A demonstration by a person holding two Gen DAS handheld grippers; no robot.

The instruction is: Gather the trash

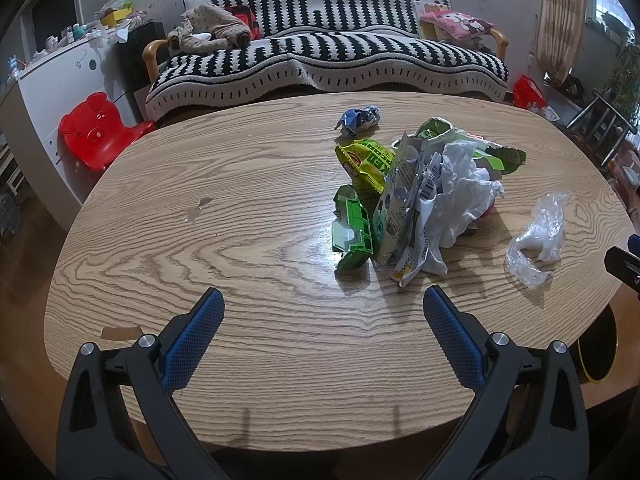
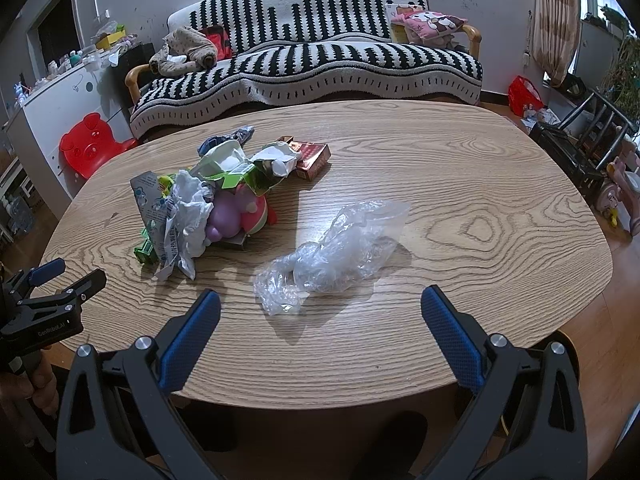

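**Both grippers empty, trash not yet picked up**

My right gripper (image 2: 320,308) hangs over the near edge of the oval wood-grain table (image 2: 480,208), its blue-padded fingers (image 2: 192,328) spread wide with nothing between them. Just beyond the fingertips lies the crumpled clear plastic bag (image 2: 336,252), flat on the tabletop and slightly left of the midline between my fingers. My left gripper (image 1: 324,308) is likewise spread wide and empty, hovering over the near part of the table; from the right wrist view I see it at the near left edge.

Farther out, left of the bag and apart from it, sits the heap of mixed trash (image 2: 208,200): a crumpled white tissue (image 1: 460,196), a green cardboard carton (image 1: 352,232), a yellow-green snack wrapper (image 1: 368,164), and a printed foil pouch (image 1: 400,208). A crumpled blue-and-white wrapper (image 1: 358,118) lies alone on the far side, and a red-brown flat box (image 2: 310,154) rests at the heap's far right.

I judge this to be the approach, with no piece collected yet. The next move, I think, calls for easing my right gripper forward and down so the fingers straddle the bag's bunched near end, then closing gently; the film is thin and slippery and could slide away.
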